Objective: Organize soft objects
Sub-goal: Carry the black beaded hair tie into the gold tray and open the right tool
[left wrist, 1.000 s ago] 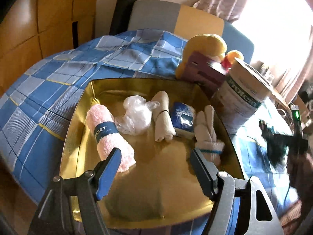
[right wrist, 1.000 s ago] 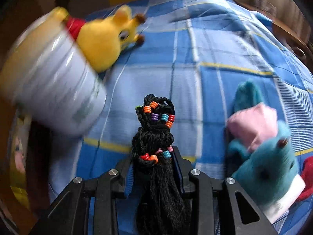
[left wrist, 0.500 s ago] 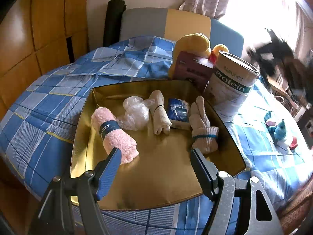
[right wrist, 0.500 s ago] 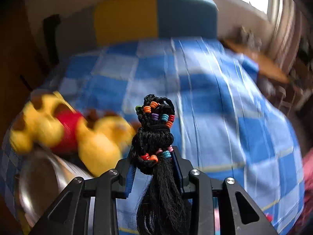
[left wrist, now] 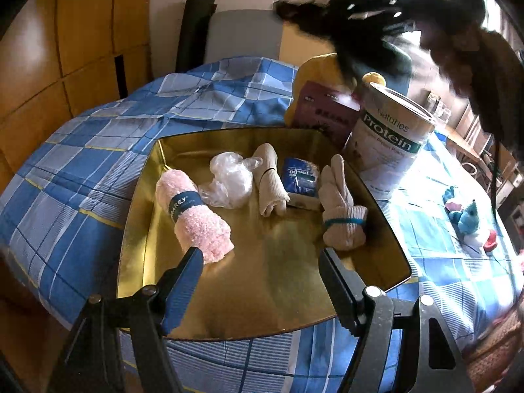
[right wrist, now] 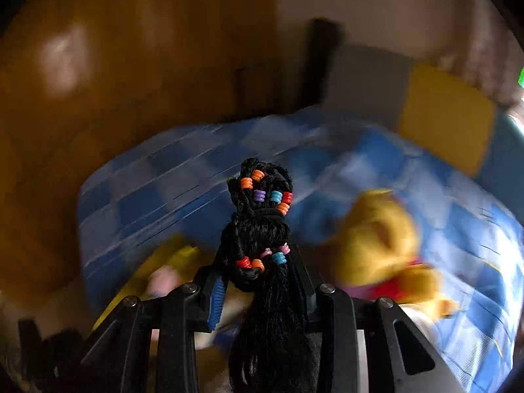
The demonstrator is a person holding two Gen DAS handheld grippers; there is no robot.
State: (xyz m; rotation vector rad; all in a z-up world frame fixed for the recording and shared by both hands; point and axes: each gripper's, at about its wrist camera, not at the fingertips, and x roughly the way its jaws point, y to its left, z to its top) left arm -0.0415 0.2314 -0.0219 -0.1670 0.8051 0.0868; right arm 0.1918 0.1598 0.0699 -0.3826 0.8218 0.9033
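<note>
A gold tray (left wrist: 268,294) lies on the blue checked bedspread. In it sit a pink rolled towel (left wrist: 193,209), a crumpled clear plastic bag (left wrist: 229,180), a beige cloth roll (left wrist: 270,180), a blue packet (left wrist: 301,177) and a beige sock bundle (left wrist: 342,209). My left gripper (left wrist: 258,278) hovers open over the tray's near part, empty. My right gripper (right wrist: 258,278) is shut on a black braided hair bundle (right wrist: 262,219) with coloured beads. In the left wrist view that black hair bundle (left wrist: 370,42) shows blurred, high above the tray's far right.
A white protein tin (left wrist: 389,150), a maroon box (left wrist: 324,114) and a yellow plush bear (right wrist: 376,239) stand just behind the tray. A small teal plush toy (left wrist: 465,216) lies on the bedspread at the right. Wooden panelling and a chair back rise beyond the bed.
My right gripper has swung up and leftward with the hair bundle, from low over the bedspread right of the tin to above the tray's far side. The left gripper has barely shifted.
</note>
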